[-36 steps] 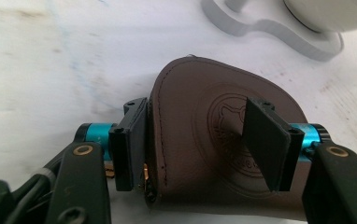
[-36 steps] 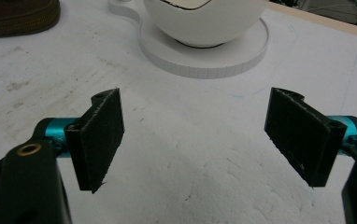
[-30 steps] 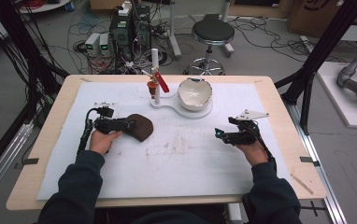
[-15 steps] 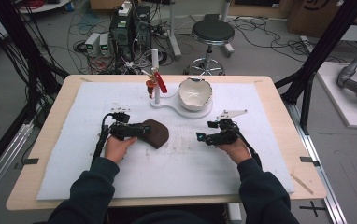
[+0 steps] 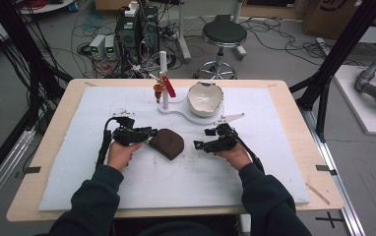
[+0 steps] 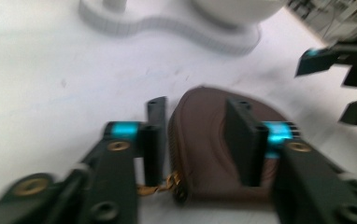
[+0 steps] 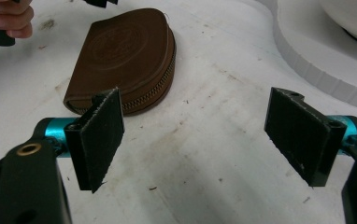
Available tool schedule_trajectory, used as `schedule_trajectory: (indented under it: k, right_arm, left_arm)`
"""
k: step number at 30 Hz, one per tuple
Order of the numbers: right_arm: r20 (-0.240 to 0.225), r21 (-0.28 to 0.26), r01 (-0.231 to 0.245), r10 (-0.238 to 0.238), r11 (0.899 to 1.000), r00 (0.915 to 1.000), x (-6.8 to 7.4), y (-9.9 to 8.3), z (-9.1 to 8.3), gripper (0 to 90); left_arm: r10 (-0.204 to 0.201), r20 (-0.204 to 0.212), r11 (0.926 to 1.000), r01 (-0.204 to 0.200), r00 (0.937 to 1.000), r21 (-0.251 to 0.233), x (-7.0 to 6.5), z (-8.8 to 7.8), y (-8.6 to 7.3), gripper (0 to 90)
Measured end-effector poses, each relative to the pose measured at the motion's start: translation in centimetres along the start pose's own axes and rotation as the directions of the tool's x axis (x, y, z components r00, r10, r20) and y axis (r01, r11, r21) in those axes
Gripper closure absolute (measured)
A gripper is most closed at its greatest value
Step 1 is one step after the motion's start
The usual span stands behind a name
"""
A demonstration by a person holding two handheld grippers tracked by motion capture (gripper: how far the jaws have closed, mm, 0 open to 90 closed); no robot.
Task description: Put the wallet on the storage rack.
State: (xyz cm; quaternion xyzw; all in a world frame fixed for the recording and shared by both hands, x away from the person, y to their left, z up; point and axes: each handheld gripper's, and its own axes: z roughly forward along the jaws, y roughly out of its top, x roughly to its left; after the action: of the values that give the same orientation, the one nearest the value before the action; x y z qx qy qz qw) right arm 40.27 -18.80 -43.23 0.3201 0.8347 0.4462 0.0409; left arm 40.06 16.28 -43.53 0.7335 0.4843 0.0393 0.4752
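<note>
Your left gripper has its jaws around the near end of the brown pouch, and they have just been closing. In the left gripper view the pouch sits between the two pads: one pad lies against its top face, while the other stands just beside its zippered edge, and the blur leaves me unable to tell whether that side presses yet. Treat it as a grip about to set, not a firm one.

Your right gripper is wide apart and holds nothing. Seen from its own camera, the pouch lies ahead of it and off to the side of its left-hand pad, well clear of the gap between the jaws. So the pouch is between your two grippers, touching or nearly touching the left one and a short way from the right.

The pouch is a flat half-round. Its straight edge faces the right gripper and its curved end points away from it, with the zipper running along the side wall. That near zipper edge is what the right gripper would meet first if you bring it across.

A round stamped emblem shows on the top face, but I cannot read any lettering in it. I see no other readable label on the white stand or the bowl beyond the grippers.
</note>
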Motion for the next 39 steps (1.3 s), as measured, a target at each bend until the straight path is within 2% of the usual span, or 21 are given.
schedule_trajectory:
  k: [2,3,4,9,18,20,22,23,25,27,28,30,31,32,33,34,35,36,37,38,39]
  right_arm:
    - [-0.013,0.005,0.012,-0.011,1.0,0.9999,0.3,0.1,0.4,20.2]
    - [-0.013,0.005,0.012,-0.011,1.0,0.9999,0.3,0.1,0.4,20.2]
    - [-0.025,0.013,0.012,-0.012,1.0,0.9996,0.6,0.1,0.7,20.1]
    - [-0.069,0.021,0.014,-0.013,1.0,0.9975,1.0,0.2,1.4,20.1]
    - [-0.142,0.1,0.027,-0.012,0.995,0.9897,1.5,0.4,3.8,20.3]
    - [-0.165,0.108,0.051,-0.032,0.993,0.9857,1.4,0.4,4.0,27.8]
    - [-0.171,0.097,0.104,-0.087,0.99,0.9815,1.6,0.5,3.9,30.5]
    - [-0.161,0.102,0.143,-0.125,0.984,0.9789,1.8,0.6,3.8,31.7]
    - [-0.155,0.104,0.161,-0.144,0.981,0.9774,1.9,0.6,3.8,32.2]
    - [-0.132,0.103,0.226,-0.211,0.969,0.9684,2.3,0.8,3.6,34.3]
    - [-0.132,0.103,0.226,-0.211,0.969,0.9684,2.3,0.8,3.6,34.3]
    - [-0.115,0.1,0.262,-0.25,0.96,0.9612,2.6,0.9,3.4,36.3]
    - [-0.107,0.093,0.291,-0.281,0.952,0.9538,2.7,0.9,3.3,37.1]
    - [-0.101,0.092,0.305,-0.295,0.948,0.95,2.8,0.9,3.2,37.7]
    - [-0.088,0.089,0.323,-0.315,0.942,0.9449,3.0,1.0,3.1,37.9]
    - [-0.086,0.085,0.35,-0.343,0.933,0.9353,3.1,1.0,3.0,38.1]
    - [-0.084,0.083,0.355,-0.349,0.931,0.9335,3.1,1.0,3.0,38.3]
    - [-0.084,0.083,0.355,-0.349,0.931,0.9335,3.1,1.0,3.0,38.3]
    - [-0.076,0.068,0.397,-0.392,0.915,0.9169,3.4,1.0,2.9,38.8]
    - [-0.076,0.068,0.397,-0.392,0.915,0.9169,3.4,1.0,2.9,38.8]
    - [-0.071,0.066,0.408,-0.404,0.91,0.912,3.5,1.1,2.9,38.8]
  left_arm:
    - [-0.011,0.016,0.9984,0.01,0.9998,0.057,0.2,0.6,-0.3,49.9]
    - [-0.03,0.035,0.9982,0.028,0.9989,0.054,0.3,0.7,-0.4,49.9]
    - [-0.037,0.064,0.9978,0.033,0.9973,0.058,0.3,0.8,-0.4,55.4]
    - [-0.03,0.147,0.9974,0.02,0.9887,0.07,-0.4,1.6,-0.7,60.3]
    - [-0.037,0.169,0.998,0.028,0.985,0.057,-0.3,1.8,-0.8,62.7]
    - [-0.038,0.174,0.9983,0.029,0.984,0.051,-0.3,1.9,-0.8,62.9]
    - [-0.043,0.18,0.9981,0.034,0.9827,0.052,-0.3,2.0,-0.8,63.2]
    - [-0.043,0.183,0.9981,0.034,0.9822,0.051,-0.3,1.9,-0.8,63.2]
    - [-0.039,0.186,0.9982,0.03,0.9818,0.052,-0.2,1.9,-0.8,63.2]
    - [-0.033,0.194,0.9983,0.024,0.9804,0.053,-0.1,1.8,-0.8,61.0]
    - [-0.032,0.196,0.9985,0.023,0.98,0.05,-0.1,1.7,-0.8,61.0]
    - [-0.037,0.161,0.9982,0.029,0.9863,0.051,0.2,1.8,-0.8,49.9]
    - [-0.056,0.164,0.9972,0.047,0.985,0.058,0.5,1.8,-0.8,42.0]
    - [-0.079,0.181,0.9956,0.069,0.9803,0.063,0.7,2.0,-0.9,40.0]
    - [-0.077,0.189,0.9958,0.065,0.979,0.065,0.8,2.0,-0.9,40.1]
    - [-0.084,0.209,0.9953,0.072,0.9742,0.065,0.9,2.0,-0.9,42.7]
    - [-0.093,0.23,0.9948,0.081,0.9687,0.062,0.9,2.1,-1.0,42.9]
    - [-0.107,0.278,0.9936,0.092,0.9548,0.066,0.9,2.3,-1.0,42.9]
    - [-0.097,0.294,0.9941,0.078,0.9508,0.075,0.5,2.6,-1.1,39.4]
    - [-0.067,0.267,0.9954,0.046,0.9613,0.084,0.1,2.8,-1.2,39.4]
    - [-0.064,0.266,0.9959,0.045,0.9619,0.078,0.0,2.8,-1.2,40.1]
